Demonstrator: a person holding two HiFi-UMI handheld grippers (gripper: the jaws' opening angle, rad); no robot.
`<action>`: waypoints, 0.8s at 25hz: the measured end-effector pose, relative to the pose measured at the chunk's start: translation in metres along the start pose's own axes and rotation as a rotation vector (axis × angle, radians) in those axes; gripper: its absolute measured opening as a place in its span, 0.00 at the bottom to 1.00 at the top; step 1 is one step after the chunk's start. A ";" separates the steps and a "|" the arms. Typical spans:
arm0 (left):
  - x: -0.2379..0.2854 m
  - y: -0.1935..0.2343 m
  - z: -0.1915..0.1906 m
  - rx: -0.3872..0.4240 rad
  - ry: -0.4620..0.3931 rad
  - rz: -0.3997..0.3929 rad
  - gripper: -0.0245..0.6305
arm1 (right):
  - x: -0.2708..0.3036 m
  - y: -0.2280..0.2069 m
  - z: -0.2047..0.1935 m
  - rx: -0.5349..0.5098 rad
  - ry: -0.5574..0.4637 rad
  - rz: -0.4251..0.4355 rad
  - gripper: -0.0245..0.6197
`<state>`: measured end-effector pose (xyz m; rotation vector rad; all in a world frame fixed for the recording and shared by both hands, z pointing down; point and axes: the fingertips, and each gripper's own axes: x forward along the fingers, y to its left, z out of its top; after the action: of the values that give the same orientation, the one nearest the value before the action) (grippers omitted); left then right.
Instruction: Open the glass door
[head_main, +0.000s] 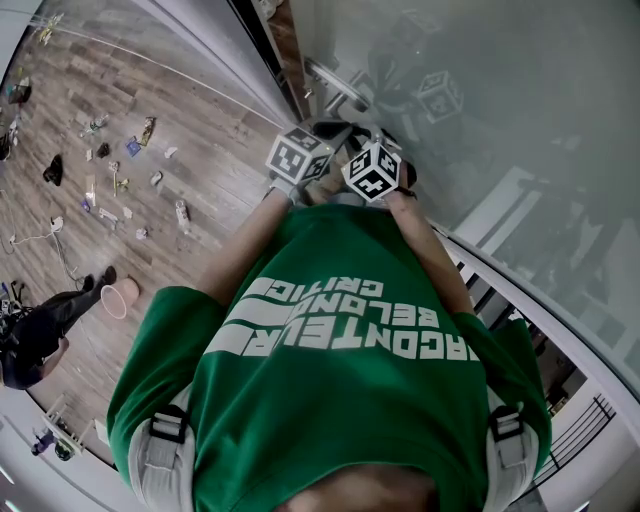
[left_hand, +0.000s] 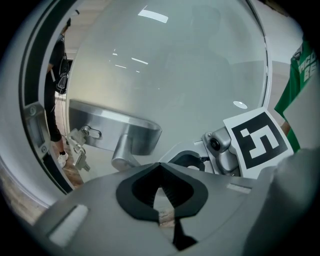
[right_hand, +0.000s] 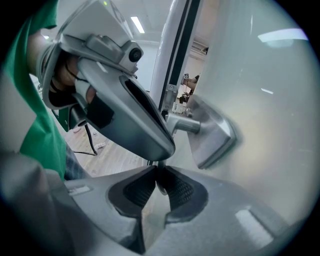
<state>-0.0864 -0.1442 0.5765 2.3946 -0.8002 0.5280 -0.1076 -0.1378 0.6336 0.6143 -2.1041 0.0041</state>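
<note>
The frosted glass door (head_main: 500, 90) stands right in front of me. Its metal handle plate (left_hand: 115, 127) carries a round stem (left_hand: 124, 152), and a bunch of keys (left_hand: 77, 150) hangs from the lock beside it. My left gripper (left_hand: 160, 167) is shut and empty, held just over the handle. In the right gripper view it (right_hand: 125, 110) lies across the stem (right_hand: 187, 125) and hides most of the lever. My right gripper (right_hand: 156, 172) is closed on a thin grey piece, seemingly the lever's end. Both marker cubes (head_main: 298, 153) (head_main: 373, 170) sit side by side at the door.
The door's dark frame edge (left_hand: 37, 100) runs down the left, with a person (left_hand: 57, 80) standing beyond it. Small objects (head_main: 120, 170) lie scattered on the wooden floor to my left, near a pink bucket (head_main: 118, 298). A railing (head_main: 575, 430) is at the lower right.
</note>
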 end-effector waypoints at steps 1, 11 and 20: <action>0.001 0.001 0.000 -0.001 0.000 0.000 0.06 | 0.000 -0.001 -0.001 -0.002 0.000 0.001 0.11; 0.004 0.004 0.004 0.003 -0.018 -0.017 0.06 | -0.007 -0.010 -0.002 -0.047 0.005 -0.036 0.11; 0.006 0.009 0.010 0.014 -0.048 -0.024 0.06 | -0.014 -0.020 -0.001 -0.093 0.004 -0.091 0.12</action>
<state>-0.0862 -0.1591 0.5755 2.4348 -0.7900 0.4696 -0.0913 -0.1491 0.6185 0.6524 -2.0586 -0.1433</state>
